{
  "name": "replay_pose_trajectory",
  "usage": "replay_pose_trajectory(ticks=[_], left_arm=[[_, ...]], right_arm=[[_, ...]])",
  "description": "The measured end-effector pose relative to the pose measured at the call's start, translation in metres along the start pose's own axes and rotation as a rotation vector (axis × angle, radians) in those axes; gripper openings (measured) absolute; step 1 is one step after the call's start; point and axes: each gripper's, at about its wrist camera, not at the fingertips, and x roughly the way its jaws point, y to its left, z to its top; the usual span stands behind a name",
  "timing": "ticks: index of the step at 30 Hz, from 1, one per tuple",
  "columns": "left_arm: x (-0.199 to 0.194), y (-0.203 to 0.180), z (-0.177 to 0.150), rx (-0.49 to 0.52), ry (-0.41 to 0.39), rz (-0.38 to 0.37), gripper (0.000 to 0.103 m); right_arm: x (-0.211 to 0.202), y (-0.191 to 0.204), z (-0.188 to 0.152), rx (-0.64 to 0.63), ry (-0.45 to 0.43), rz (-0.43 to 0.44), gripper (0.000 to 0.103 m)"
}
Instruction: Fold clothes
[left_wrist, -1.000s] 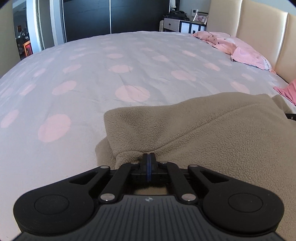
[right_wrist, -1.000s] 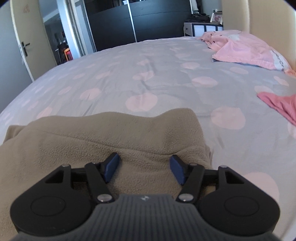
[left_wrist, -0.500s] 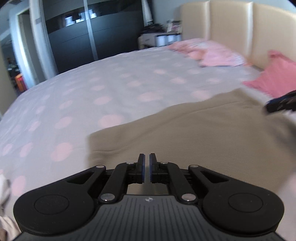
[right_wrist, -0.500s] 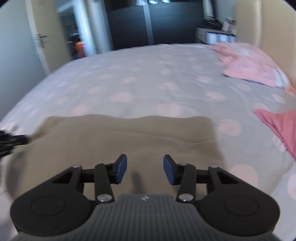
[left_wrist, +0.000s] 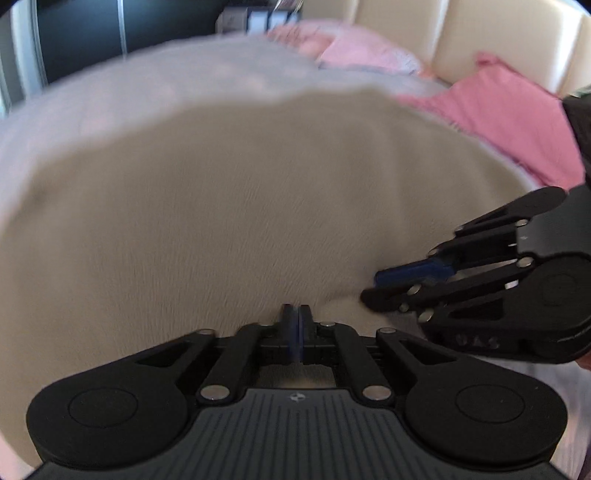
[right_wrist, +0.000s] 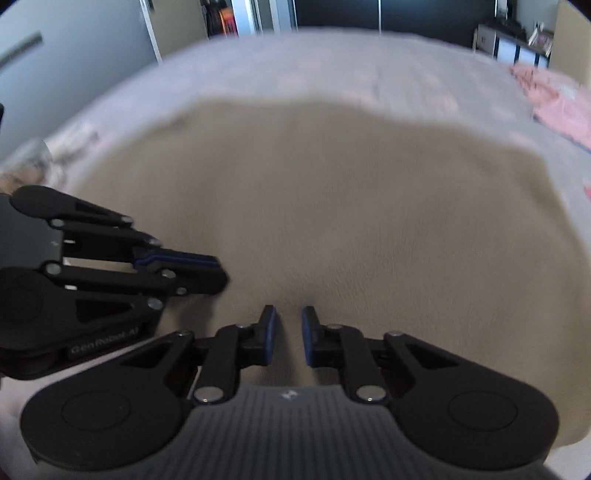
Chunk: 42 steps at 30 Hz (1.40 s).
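Mid-fold: beige fleece (left_wrist: 240, 206) lay spread on the bed (right_wrist: 332, 62). Left tongs (left_wrist: 295, 321) were pressed together on its near edge; right tongs (right_wrist: 289, 332) had been closing, still slightly apart over fleece. Next: finish right pinch, then carry the edge across.

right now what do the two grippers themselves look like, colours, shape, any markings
Both are matte black. The left gripper and right gripper each have thin linkage bars with silver rivets, blue pads on the fingertips, two round black discs at the base and a ribbed grey plate bearing a small logo. Pale lettering runs along the left gripper's side, too blurred to read surely. No cables or sleeves show clearly.
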Motion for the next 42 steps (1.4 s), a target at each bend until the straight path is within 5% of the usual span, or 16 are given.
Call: replay_pose_trajectory(ticks=[6, 11, 15, 21, 30, 42], left_arm=[[0.003, -0.002, -0.002, 0.006, 0.01, 0.018, 0.0], [-0.029, -0.003, 0.019, -0.004, -0.017, -0.012, 0.001], [-0.047, -0.003, 0.05, 0.007, -0.066, -0.021, 0.001], [-0.016, -0.002, 0.089, 0.029, 0.027, -0.007, 0.001], [0.038, 0.017, 0.078, -0.035, 0.101, -0.029, 0.0], [0.002, 0.016, 0.138, 0.116, 0.101, -0.017, 0.0]], right_arm=[[0.013, 0.005, -0.009, -0.014, -0.002, -0.041, 0.012], [-0.016, -0.004, 0.011, 0.034, 0.033, 0.007, 0.012], [-0.045, -0.01, 0.032, 0.034, -0.021, 0.029, 0.014], [-0.036, -0.018, 0.062, 0.019, -0.036, 0.019, 0.007], [0.028, -0.04, 0.072, 0.059, 0.076, 0.032, 0.0], [-0.011, -0.056, 0.122, -0.01, 0.053, 0.083, 0.001]])
